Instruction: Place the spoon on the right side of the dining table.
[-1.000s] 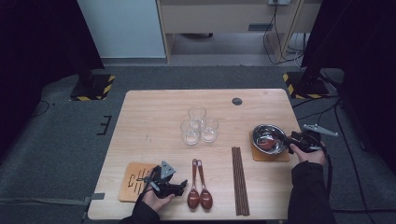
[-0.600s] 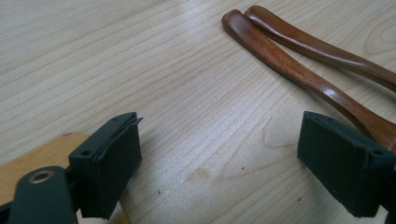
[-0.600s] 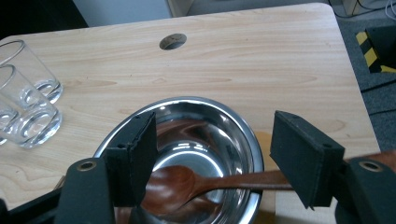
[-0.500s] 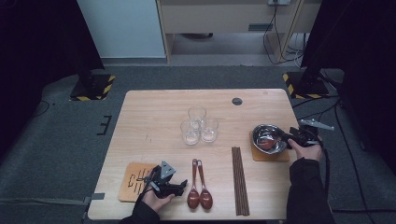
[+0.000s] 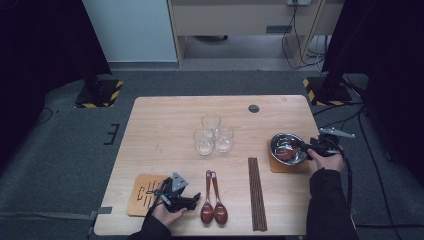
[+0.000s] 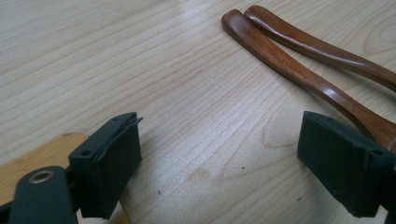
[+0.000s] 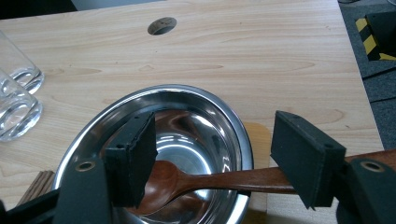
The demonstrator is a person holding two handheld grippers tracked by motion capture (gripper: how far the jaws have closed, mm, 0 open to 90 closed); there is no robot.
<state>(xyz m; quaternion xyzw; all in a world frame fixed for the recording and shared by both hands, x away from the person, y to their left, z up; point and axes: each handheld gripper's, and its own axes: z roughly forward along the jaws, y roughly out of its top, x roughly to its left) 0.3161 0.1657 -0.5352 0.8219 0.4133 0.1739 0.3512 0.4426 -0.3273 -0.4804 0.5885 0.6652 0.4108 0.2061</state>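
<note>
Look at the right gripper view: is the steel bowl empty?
No: a wooden spoon lies with its head inside the steel bowl, its handle crossing the rim.

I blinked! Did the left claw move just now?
No. The left claw sits in the same spot as before, between the orange mat and the two wooden spoons.

Even overhead light falls on the pale counter (image 5: 165,125) while the surroundings stay dark. The high view is soft and grainy. Glare streaks the steel bowl (image 7: 187,100); near fingers (image 6: 112,163) blur slightly.
</note>
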